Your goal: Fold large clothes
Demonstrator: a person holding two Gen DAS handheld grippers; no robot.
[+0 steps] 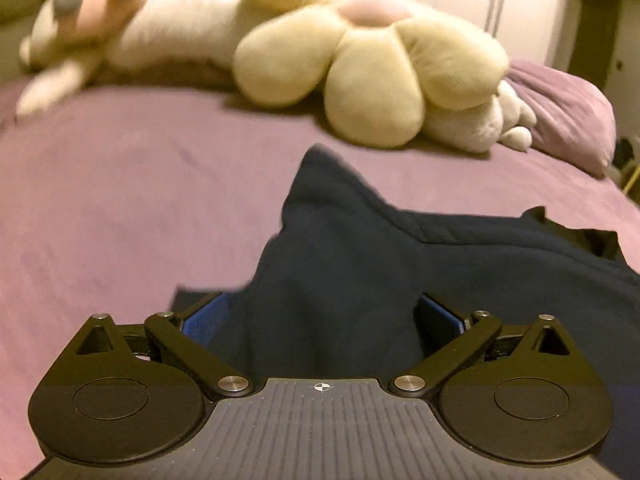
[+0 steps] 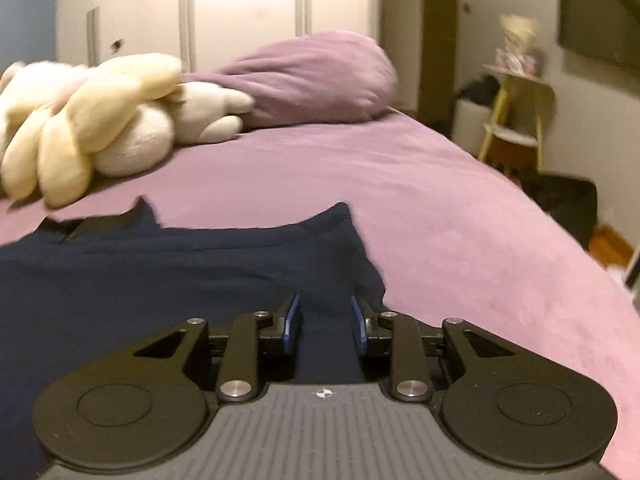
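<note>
Garment [image 1: 360, 264] spread on bed [image 1: 120, 184], near edge, toward right side; one raised corner [image 1: 316, 160] pointing to far edge. Flower plush [image 1: 372, 68] on bed behind garment, long plush [image 1: 168, 28] left of it. Pillow [image 2: 316, 76] at far right corner, touching small plush [image 2: 208, 112]. Chair [image 2: 520, 116] on floor beyond bed's right edge

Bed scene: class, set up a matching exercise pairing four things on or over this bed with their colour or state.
1. garment
2. flower plush
3. pillow
4. left gripper

A. cream petals, pink centre
B. jaws wide open over dark cloth
C. navy, lying on the sheet
D. purple, at the far end of the bed

Pairs: 1-C, 2-A, 3-D, 4-B
</note>
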